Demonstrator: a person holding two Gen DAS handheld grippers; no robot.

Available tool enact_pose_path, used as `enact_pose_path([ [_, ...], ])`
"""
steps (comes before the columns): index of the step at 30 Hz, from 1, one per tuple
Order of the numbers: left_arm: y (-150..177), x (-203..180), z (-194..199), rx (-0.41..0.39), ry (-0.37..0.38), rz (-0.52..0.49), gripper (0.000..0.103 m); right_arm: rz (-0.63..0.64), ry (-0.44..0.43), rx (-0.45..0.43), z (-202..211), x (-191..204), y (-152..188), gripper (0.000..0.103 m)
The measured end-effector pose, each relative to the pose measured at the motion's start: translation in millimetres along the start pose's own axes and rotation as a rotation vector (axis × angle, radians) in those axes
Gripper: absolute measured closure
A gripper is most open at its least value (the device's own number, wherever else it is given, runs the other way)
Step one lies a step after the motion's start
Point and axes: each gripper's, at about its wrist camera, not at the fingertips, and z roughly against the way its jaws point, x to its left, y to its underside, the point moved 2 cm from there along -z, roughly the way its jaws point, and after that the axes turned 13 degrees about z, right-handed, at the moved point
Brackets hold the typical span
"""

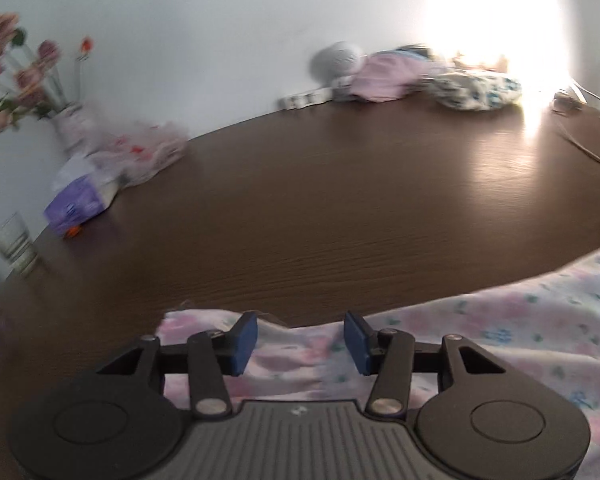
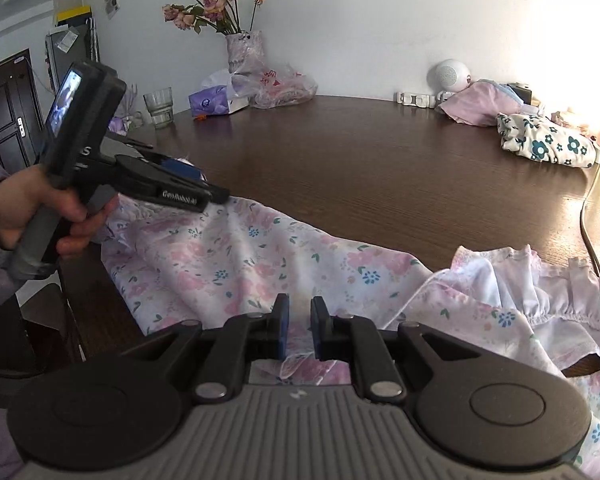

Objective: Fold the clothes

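A pale garment with pink and blue flowers [image 2: 240, 256] lies rumpled along the near edge of the dark wooden table [image 2: 380, 160]. My right gripper [image 2: 299, 322] hovers over its middle, jaws a narrow gap apart, with cloth showing below the gap and not pinched. A hand holds my left gripper [image 2: 204, 186] at the garment's far left edge. In the left wrist view, the left gripper [image 1: 300, 338] stands open above the garment's [image 1: 500, 320] hem, cloth lying under and between its blue pads [image 1: 244, 340] without being pressed.
Along the wall stand a vase of roses [image 2: 246, 50], a glass [image 2: 159, 106], a purple tissue box [image 2: 216, 100], a plastic bag [image 2: 280, 86], a power strip [image 2: 416, 99] and a white round speaker [image 2: 448, 74]. Folded pink [image 2: 476, 104] and blue-flowered [image 2: 544, 140] clothes lie far right. A cable [image 2: 588, 216] runs along the right.
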Motion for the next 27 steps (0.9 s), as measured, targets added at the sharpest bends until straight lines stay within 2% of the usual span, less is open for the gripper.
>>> enact_pose_path([
  [4,2,5,3,-0.007,-0.032,-0.004,0.055,-0.042,0.004,-0.071,16,-10,-9,0.089],
  [6,1,6,11,-0.025,-0.019,-0.006,0.056,-0.032,0.031,-0.074,15,-15,-17,0.089],
  [8,-3,2,22,-0.055,0.036,-0.021,0.05,-0.021,0.07,-0.061,8,-18,-23,0.089],
  [10,1,0,27,-0.053,0.072,-0.071,0.043,-0.019,0.061,-0.035,-2,-19,-25,0.089],
  [13,11,9,21,-0.034,0.044,-0.117,0.043,-0.004,0.029,0.006,-11,-14,-22,0.089],
  [15,16,25,18,-0.049,0.042,-0.08,0.04,-0.022,0.027,0.037,-15,-14,-16,0.086],
  [17,22,40,15,-0.071,0.086,-0.012,0.031,-0.047,0.037,0.049,-15,-17,-10,0.072],
  [18,24,47,13,-0.078,0.109,0.03,0.03,-0.056,0.037,0.047,-13,-17,-8,0.069],
  [21,20,64,8,-0.048,0.132,0.149,0.026,-0.055,0.036,0.012,4,-12,-6,0.068],
  [24,16,69,7,-0.046,0.078,0.16,0.026,-0.014,0.022,-0.045,32,-2,-7,0.068],
  [26,16,68,14,-0.079,0.036,0.136,0.028,0.004,0.002,-0.096,55,2,-1,0.068],
  [27,17,68,21,-0.114,0.039,0.14,0.028,0.01,0.001,-0.124,68,3,4,0.068],
])
